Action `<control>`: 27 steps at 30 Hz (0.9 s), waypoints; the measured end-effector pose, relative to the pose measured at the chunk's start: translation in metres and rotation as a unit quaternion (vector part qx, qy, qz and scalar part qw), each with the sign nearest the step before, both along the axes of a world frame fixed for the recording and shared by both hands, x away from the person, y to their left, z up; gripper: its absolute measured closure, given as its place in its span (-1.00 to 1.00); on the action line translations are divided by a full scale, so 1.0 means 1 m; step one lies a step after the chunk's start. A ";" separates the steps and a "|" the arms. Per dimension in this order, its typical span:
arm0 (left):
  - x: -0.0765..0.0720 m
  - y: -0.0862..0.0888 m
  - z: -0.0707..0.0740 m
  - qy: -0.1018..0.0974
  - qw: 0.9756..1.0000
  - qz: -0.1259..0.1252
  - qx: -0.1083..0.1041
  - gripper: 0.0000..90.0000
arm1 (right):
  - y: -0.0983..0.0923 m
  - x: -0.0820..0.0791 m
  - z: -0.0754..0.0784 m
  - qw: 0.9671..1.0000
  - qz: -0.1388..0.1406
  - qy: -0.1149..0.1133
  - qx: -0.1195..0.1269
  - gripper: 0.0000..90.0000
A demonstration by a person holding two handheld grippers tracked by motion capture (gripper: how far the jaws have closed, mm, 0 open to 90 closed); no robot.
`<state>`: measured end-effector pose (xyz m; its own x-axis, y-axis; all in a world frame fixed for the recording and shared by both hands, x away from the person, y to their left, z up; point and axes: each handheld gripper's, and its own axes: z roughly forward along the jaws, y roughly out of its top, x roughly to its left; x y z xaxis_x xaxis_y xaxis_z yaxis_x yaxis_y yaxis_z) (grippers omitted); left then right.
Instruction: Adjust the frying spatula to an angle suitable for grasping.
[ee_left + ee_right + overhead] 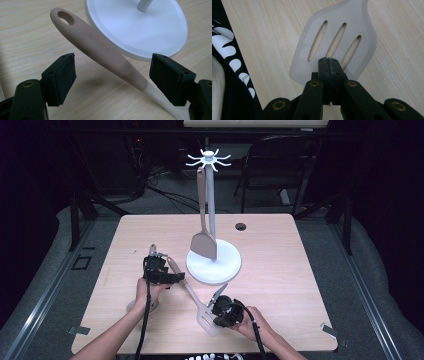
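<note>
- The left gripper (161,268) has its jaws apart, one on each side of the spatula (192,294) handle. The pads (61,76) are not pressing on the handle, so it is not holding it.
- The right gripper (221,302) is shut tight. Its jaws look pinched on the near edge of the slotted blade. That seems to keep the blade down so the spatula stays put.
- The spatula lies slanted on the table (280,270), at the near side. Its blade is near and to the right. Its brown handle points far and left, and the end lifts a little off the wood.
- That lifted handle leaves room for the left pads to close around it.
- The handle has a hole (66,18) at the end. I think the hole is for hanging it up.
- The white rack (211,210) stands in the middle of the table, just past the handle. Its hooks (208,159) are at the top.
- One brown turner (203,220) hangs there already, blade down by the round base (227,265).
- I think the slotted spatula goes on a hook next.
</note>
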<state>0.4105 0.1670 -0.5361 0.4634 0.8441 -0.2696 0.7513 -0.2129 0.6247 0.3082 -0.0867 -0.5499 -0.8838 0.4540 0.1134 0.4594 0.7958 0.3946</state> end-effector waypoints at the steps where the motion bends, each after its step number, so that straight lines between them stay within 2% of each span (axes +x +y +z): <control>1: 0.002 0.000 -0.001 0.004 1.000 0.002 -0.004 -0.50 | 0.000 0.000 0.000 1.000 0.001 -0.001 -0.001 1.00; 4: 0.006 0.000 -0.004 0.011 1.000 0.006 -0.006 -0.43 | 0.001 -0.001 0.000 1.000 0.002 -0.002 -0.001 1.00; 8: 0.010 0.000 -0.004 0.004 1.000 0.013 -0.001 -0.34 | 0.001 0.000 0.000 1.000 0.002 -0.003 -0.002 1.00; 13: 0.014 -0.003 -0.006 0.008 1.000 0.019 -0.002 -0.27 | 0.001 0.000 0.001 1.000 0.005 -0.007 -0.009 0.99; 15: 0.014 -0.006 -0.007 0.007 1.000 0.015 0.001 -0.21 | 0.001 -0.001 0.000 1.000 0.003 -0.006 -0.003 0.99; 16: 0.014 -0.009 -0.006 0.004 1.000 0.018 0.013 -0.18 | 0.002 -0.001 0.000 1.000 0.001 -0.005 0.002 0.99; 17: 0.014 -0.009 -0.006 0.004 1.000 0.018 0.013 -0.12 | 0.002 -0.001 0.000 1.000 0.001 -0.005 0.002 0.99; 22: 0.012 -0.006 -0.005 0.006 1.000 0.024 -0.006 -0.06 | 0.001 0.000 0.001 1.000 0.004 -0.006 -0.005 0.97; 24: 0.011 -0.005 -0.004 0.001 1.000 0.023 -0.014 -0.02 | 0.002 0.000 0.001 1.000 0.004 -0.005 -0.005 0.96; 25: 0.010 -0.005 -0.002 -0.004 1.000 0.022 -0.020 0.01 | 0.001 0.001 0.001 1.000 0.003 0.005 0.002 0.92; 27: 0.008 -0.005 -0.001 -0.012 0.999 0.022 -0.027 0.03 | 0.000 0.002 0.002 1.000 0.005 0.007 -0.002 0.90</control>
<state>0.4189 0.1621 -0.5366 0.4332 0.8482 -0.3047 0.7434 -0.1451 0.6529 0.3102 -0.0865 -0.5483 -0.8867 0.4455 0.1235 0.4566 0.8023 0.3844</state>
